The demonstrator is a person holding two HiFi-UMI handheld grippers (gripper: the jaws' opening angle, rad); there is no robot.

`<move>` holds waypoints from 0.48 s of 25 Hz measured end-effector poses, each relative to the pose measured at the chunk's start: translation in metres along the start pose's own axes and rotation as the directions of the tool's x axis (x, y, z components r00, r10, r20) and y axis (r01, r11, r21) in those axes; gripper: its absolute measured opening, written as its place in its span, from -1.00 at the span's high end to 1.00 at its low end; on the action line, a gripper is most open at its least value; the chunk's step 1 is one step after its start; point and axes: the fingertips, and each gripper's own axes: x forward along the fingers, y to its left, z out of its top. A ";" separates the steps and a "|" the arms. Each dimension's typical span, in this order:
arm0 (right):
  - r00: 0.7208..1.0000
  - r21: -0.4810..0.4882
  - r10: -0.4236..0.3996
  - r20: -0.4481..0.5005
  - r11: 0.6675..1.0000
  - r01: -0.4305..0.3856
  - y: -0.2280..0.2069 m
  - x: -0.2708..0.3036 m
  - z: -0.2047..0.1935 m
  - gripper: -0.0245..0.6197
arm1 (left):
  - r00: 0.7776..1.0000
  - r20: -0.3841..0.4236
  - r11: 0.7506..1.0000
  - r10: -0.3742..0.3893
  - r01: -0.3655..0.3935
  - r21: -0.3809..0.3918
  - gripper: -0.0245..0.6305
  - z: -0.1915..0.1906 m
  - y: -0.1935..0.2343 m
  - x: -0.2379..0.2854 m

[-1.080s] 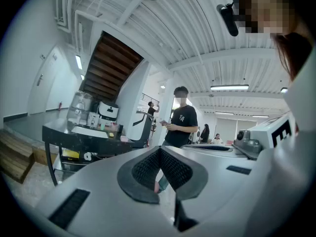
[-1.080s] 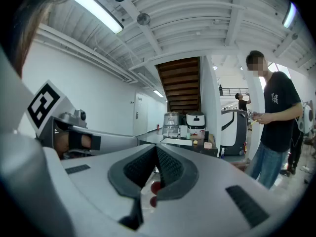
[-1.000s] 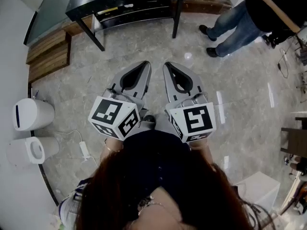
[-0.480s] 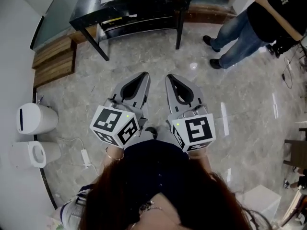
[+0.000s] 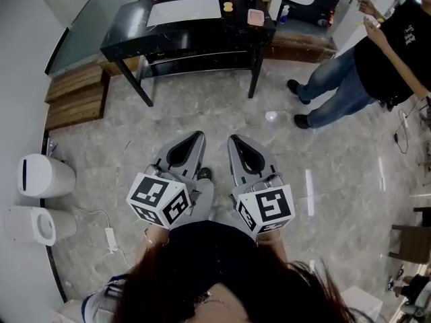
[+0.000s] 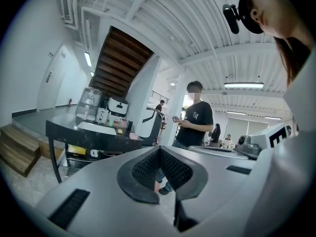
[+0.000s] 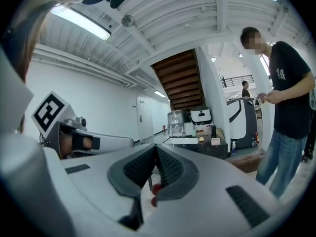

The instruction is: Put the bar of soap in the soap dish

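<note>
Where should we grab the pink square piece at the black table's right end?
I'd take the pink rounded-square piece across two opposite side edges, coming from above: it lies flat and low near the black table's right front corner. Finer shape is too small to tell.

No words or numbers are coming through legibly anywhere. The bystander's black T-shirt (image 7: 291, 100) is carrying a small white chest print, too small and blurred to make out. The marker cubes (image 5: 158, 199) on the left claw (image 5: 195, 137) and right claw (image 5: 235, 140) are showing only black-and-white square patterns, no letters.
</note>
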 end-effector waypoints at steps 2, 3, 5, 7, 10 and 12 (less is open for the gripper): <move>1.000 -0.009 0.000 -0.007 1.000 -0.001 -0.005 0.021 -0.001 0.90 | 1.000 0.003 1.000 -0.007 0.007 -0.017 0.94 0.004 0.020 0.014; 1.000 -0.018 -0.003 -0.006 1.000 0.003 -0.008 0.034 0.001 0.90 | 1.000 0.008 1.000 -0.012 0.012 -0.021 0.94 0.008 0.030 0.023; 1.000 -0.039 -0.014 -0.008 0.999 0.014 -0.015 0.061 0.005 0.90 | 1.000 0.017 0.999 -0.023 0.024 -0.025 0.94 0.017 0.051 0.041; 1.000 -0.057 -0.024 -0.017 0.998 0.023 -0.019 0.086 0.008 0.90 | 0.999 0.021 0.999 -0.035 0.036 -0.027 0.94 0.025 0.070 0.056; 0.999 -0.077 -0.045 -0.018 0.996 0.043 -0.029 0.126 0.019 0.90 | 0.998 0.032 0.998 -0.057 0.058 -0.026 0.94 0.043 0.099 0.078; 0.998 -0.089 -0.056 -0.022 0.995 0.053 -0.035 0.150 0.025 0.90 | 0.997 0.039 0.997 -0.071 0.072 -0.032 0.94 0.053 0.117 0.091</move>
